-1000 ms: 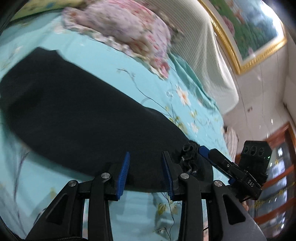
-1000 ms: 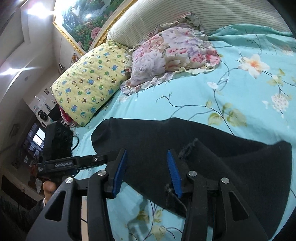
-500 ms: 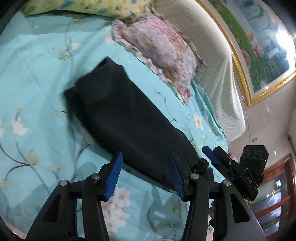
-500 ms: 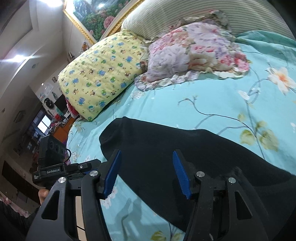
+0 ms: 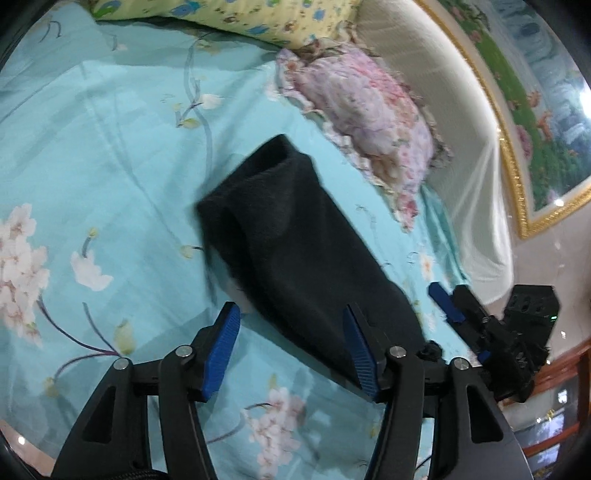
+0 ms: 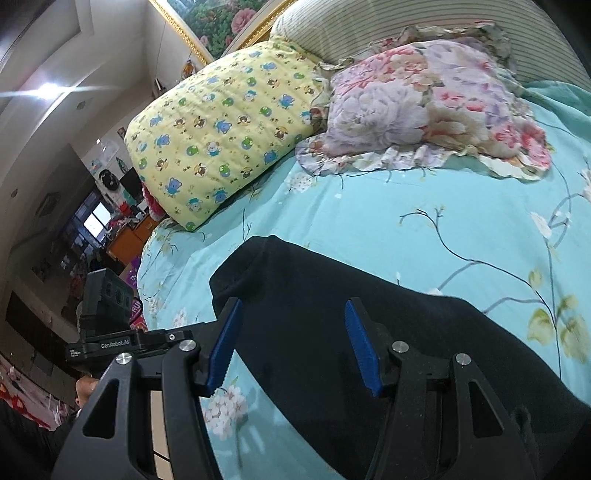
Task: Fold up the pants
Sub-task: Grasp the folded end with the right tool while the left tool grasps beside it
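Observation:
The black pants (image 5: pixel 295 240) lie folded lengthwise in a long strip on the turquoise flowered bedsheet (image 5: pixel 92 166). My left gripper (image 5: pixel 291 350) is open and empty, raised above the near edge of the pants. The right gripper shows at the right of the left wrist view (image 5: pixel 454 314). In the right wrist view the pants (image 6: pixel 369 306) fill the lower middle, and my right gripper (image 6: pixel 291 347) is open and empty above them. The left gripper shows at the left of that view (image 6: pixel 125 339).
A yellow cartoon-print pillow (image 6: pixel 221 125) and a pink floral pillow (image 6: pixel 424 107) lie at the head of the bed, against a striped headboard (image 6: pixel 406 29). A gold-framed painting (image 5: pixel 535 110) hangs above. The bed's edge (image 6: pixel 147 295) drops off at left.
Both grippers have opened wider and pulled back and up from the pants. The pants now lie farther away in both views, left flat on the sheet.

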The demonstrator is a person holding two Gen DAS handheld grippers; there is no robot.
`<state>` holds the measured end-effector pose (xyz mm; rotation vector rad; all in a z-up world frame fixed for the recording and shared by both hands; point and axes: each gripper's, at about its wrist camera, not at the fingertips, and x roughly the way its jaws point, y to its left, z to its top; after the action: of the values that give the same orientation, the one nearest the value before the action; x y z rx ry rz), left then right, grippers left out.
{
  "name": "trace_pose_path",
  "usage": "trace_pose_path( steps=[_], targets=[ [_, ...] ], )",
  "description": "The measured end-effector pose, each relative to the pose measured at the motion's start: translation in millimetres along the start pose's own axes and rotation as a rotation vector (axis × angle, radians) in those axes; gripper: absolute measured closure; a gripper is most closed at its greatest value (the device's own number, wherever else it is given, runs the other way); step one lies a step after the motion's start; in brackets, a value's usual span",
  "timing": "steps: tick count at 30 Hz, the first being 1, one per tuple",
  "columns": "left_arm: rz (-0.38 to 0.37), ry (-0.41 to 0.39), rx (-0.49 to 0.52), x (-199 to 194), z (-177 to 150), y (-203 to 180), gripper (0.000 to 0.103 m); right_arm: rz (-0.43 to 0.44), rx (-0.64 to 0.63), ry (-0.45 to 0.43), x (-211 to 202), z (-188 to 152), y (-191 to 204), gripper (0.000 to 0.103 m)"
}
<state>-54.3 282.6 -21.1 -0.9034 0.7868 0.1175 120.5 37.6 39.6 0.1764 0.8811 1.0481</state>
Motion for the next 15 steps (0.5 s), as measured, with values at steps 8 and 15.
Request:
trace_pose_path(
  steps=[8,15],
  targets=[
    [0.014,0.020,-0.050,17.0,10.5,12.4,0.044,0.020,-0.064,0.061,36.7,23.7,1.9,0.044],
    [0.023,0.034,-0.078,31.5,18.6,15.7,0.044,0.050,-0.165,0.180,85.8,46.5,0.3,0.044]
  ],
)
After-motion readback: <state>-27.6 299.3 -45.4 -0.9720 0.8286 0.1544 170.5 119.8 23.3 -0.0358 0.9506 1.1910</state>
